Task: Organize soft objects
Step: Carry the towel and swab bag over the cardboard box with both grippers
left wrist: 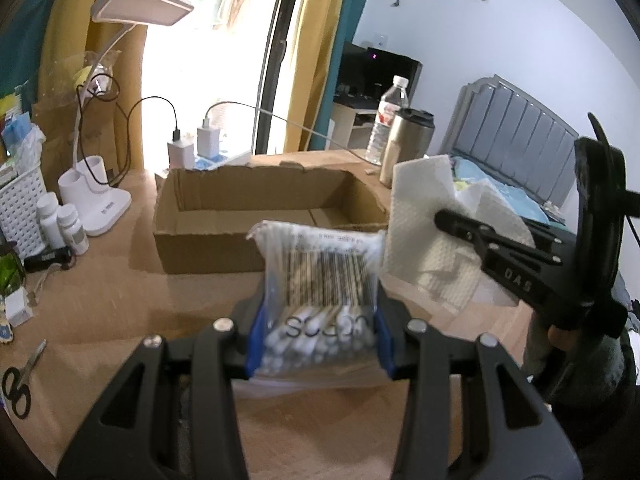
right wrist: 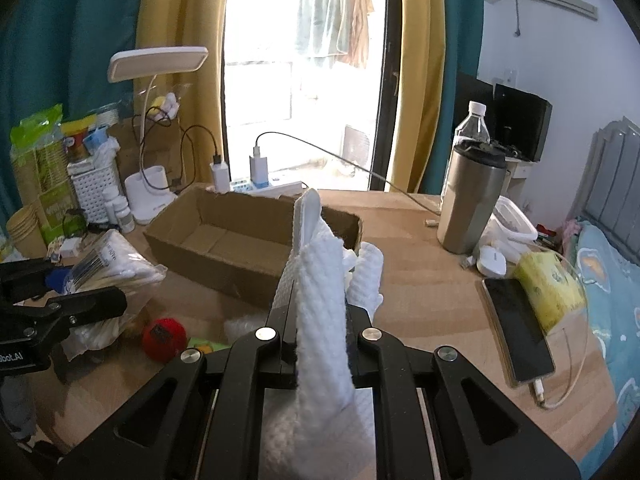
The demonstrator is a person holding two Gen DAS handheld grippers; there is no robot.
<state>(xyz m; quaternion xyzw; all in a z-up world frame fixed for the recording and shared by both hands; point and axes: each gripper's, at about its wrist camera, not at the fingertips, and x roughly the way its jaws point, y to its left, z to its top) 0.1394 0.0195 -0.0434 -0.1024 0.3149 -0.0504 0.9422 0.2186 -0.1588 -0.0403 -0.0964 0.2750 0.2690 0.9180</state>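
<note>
The left gripper (left wrist: 318, 344) is held level above the desk (left wrist: 120, 300), pointing toward the box (left wrist: 208, 246). Its blue-padded fingers (left wrist: 256, 340) are closed on the lower end of a swab bag (left wrist: 320, 276), a clear pouch of cotton swabs with a barcode label. The bag sticks forward from between the fingers, its far end reaching over the box's near wall. In the right wrist view the same bag (right wrist: 116, 272) shows at the left, clamped in that gripper (right wrist: 76, 300) and lifted clear of the desk.

The right gripper (right wrist: 316, 320) also points toward the box (right wrist: 248, 240), from the right side. Its fingers are pressed together on a white towel (right wrist: 320, 300), a textured folded sheet that stands upright between them and rises past their tips, with a looser fold hanging to the right. In the left wrist view the towel (left wrist: 424, 220) hangs just right of the box's near corner, pinched at the gripper's tip (left wrist: 444, 218).

A red ball (right wrist: 164, 338) lies on the desk in front of the box. A lamp (left wrist: 100, 196), a tumbler (right wrist: 474, 196) and a phone (right wrist: 516, 332) sit around the edges.
</note>
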